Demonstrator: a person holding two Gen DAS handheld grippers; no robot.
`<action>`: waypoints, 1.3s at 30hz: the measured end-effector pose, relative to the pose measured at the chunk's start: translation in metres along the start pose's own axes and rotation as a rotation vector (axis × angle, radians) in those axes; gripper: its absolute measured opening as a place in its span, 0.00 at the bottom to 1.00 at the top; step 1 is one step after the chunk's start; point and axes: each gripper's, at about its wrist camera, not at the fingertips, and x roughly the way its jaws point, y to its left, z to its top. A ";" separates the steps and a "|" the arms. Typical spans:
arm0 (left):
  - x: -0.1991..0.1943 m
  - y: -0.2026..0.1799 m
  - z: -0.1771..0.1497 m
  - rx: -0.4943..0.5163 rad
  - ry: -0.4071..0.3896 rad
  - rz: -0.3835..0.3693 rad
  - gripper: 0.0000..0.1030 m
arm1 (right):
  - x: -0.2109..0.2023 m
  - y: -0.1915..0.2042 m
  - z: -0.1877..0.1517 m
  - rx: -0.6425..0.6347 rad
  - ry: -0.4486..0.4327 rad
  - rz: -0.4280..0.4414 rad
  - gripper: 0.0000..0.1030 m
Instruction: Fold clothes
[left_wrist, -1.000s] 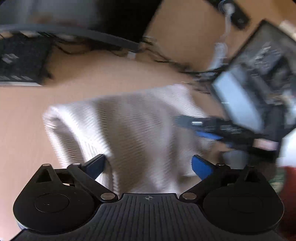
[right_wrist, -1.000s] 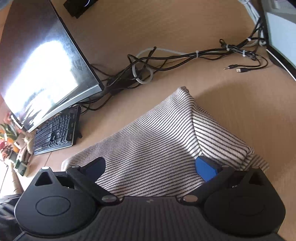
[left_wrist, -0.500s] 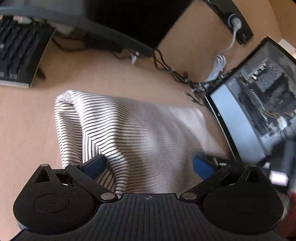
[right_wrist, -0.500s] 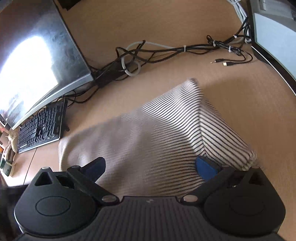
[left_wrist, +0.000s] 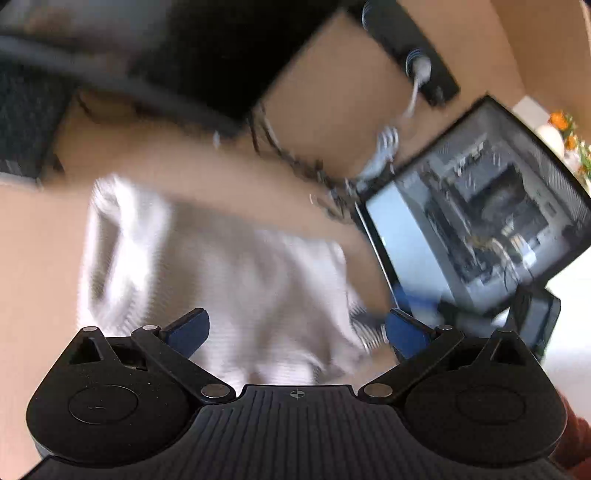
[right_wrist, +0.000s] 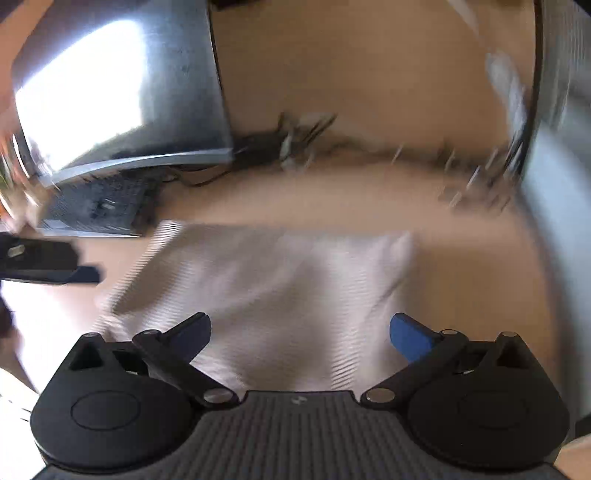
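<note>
Tan, wood-grained tabletop (left_wrist: 33, 236) filling both views, blurred throughout by motion. Lying flat on it between the two tools: a pale, finely striped knitted garment (left_wrist: 207, 273), folded into a rough rectangle, soft and ribbed in texture, with rounded, puffy edges. Sitting behind it at the far side: a tangle of thin dark and grey cables (right_wrist: 303, 140), smeared into streaks.

Looking along the left hand-held gripper (left_wrist: 295, 328): black linkage arms, blue pads, standing wide apart with nothing between them, hovering over the near edge of the garment. Showing at right: a dark-framed screen (left_wrist: 476, 218), tilted, with a grey picture on it, and just beside the cloth's right corner the blue tip of the other tool, too blurred for detail. Showing at top: a black strip-shaped device (left_wrist: 410, 48) with a white cord plugged in. Glimpsing a rust-coloured sleeve (left_wrist: 576, 439) at the lower right edge.

Looking along the right hand-held gripper (right_wrist: 299, 332): same black arms and blue pads, likewise spread wide and empty, poised over the garment's near side. Showing what the left view barely catches: a large curved monitor (right_wrist: 118, 92), glossy and glaring white with reflected light, a black keyboard (right_wrist: 99, 206) beneath it, and the left tool's dark finger entering from the left edge.
</note>
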 end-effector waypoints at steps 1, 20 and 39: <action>0.010 -0.003 -0.006 0.002 0.019 0.014 1.00 | 0.003 0.000 0.002 -0.059 -0.015 -0.053 1.00; 0.114 -0.003 0.049 0.198 0.039 0.185 1.00 | 0.025 0.039 -0.039 -0.149 0.124 -0.113 1.00; 0.057 -0.020 -0.047 0.045 0.078 0.097 0.71 | 0.012 0.009 -0.061 -0.152 0.084 -0.113 1.00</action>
